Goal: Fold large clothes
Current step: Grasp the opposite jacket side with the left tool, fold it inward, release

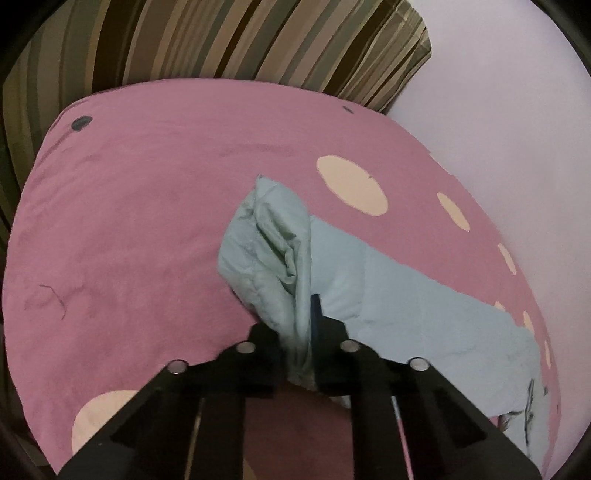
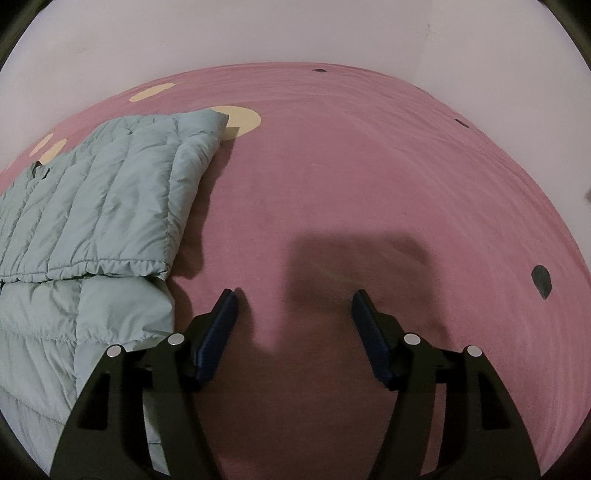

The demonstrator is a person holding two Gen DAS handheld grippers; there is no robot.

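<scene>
Left wrist view shows the left gripper point(image 1: 297, 332) clamped on a bunched fold of the pale green jacket point(image 1: 266, 251), while the right gripper point(image 2: 293, 299) hangs open over the pink bedspread point(image 2: 332, 166).

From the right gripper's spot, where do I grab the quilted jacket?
Take the gathered hem of the folded-over panel on the jacket, coming from its free right-hand edge. That ruffled edge lies raised and exposed, and the right gripper is open and empty beside it.

I read this as a home bedroom: a bed point(image 2: 332, 184) with a pink spotted sheet, a striped pillow point(image 1: 221, 37) at its far edge, plain walls point(image 2: 258, 29).
</scene>
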